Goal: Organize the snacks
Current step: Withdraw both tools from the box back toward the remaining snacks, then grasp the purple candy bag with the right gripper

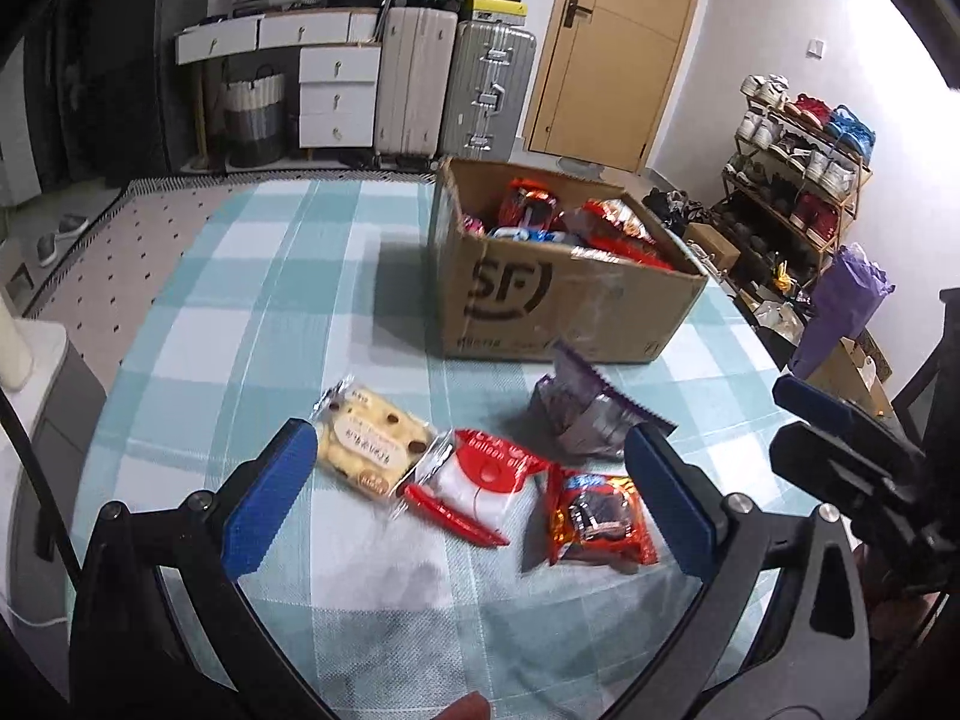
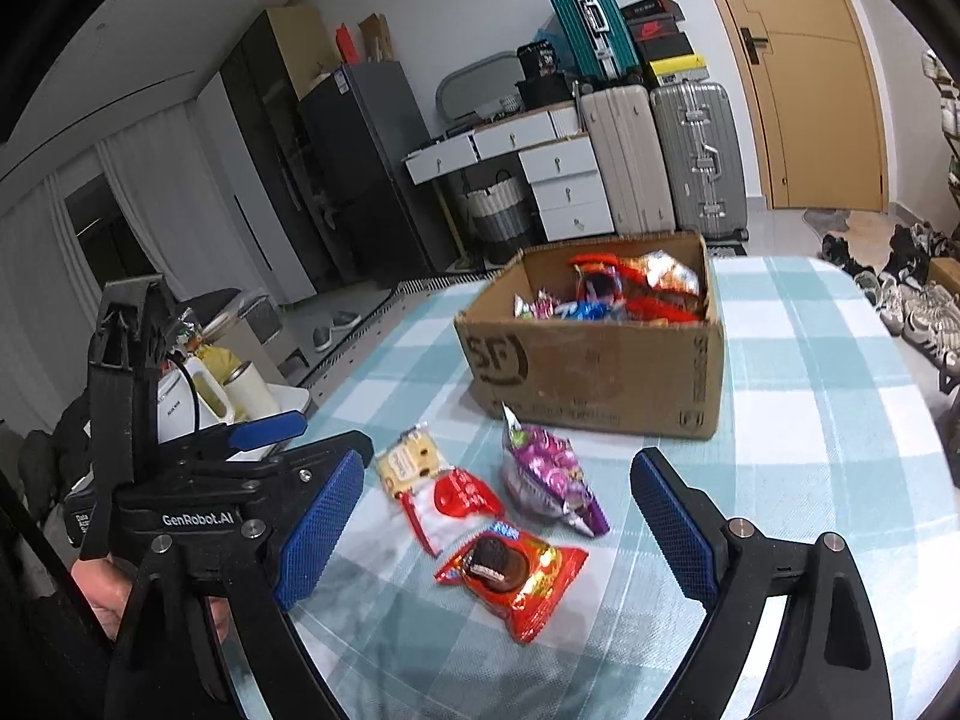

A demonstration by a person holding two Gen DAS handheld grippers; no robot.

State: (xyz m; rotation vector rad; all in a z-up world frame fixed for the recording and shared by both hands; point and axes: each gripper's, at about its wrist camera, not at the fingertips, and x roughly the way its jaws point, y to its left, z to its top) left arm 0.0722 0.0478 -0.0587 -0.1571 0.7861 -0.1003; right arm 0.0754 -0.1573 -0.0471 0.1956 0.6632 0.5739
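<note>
Several snack packets lie on the checked tablecloth in front of a cardboard box (image 1: 558,300) (image 2: 600,378) that holds more snacks. They are a yellow biscuit pack (image 1: 369,441) (image 2: 408,459), a red-and-white pack (image 1: 480,489) (image 2: 456,504), an orange chocolate-pie pack (image 1: 594,519) (image 2: 513,570) and a purple foil pack (image 1: 585,417) (image 2: 549,474). My left gripper (image 1: 471,507) is open and empty, above the red-and-white pack. My right gripper (image 2: 498,531) is open and empty, above the orange pack. The right gripper also shows at the right edge of the left wrist view (image 1: 840,438).
The table (image 1: 252,276) (image 2: 810,360) ends to the left and right. Suitcases (image 1: 456,84) and white drawers (image 1: 336,96) stand at the far wall beside a door (image 1: 606,48). A shoe rack (image 1: 798,162) is at the right. A kettle and cups (image 2: 210,390) sit left of the table.
</note>
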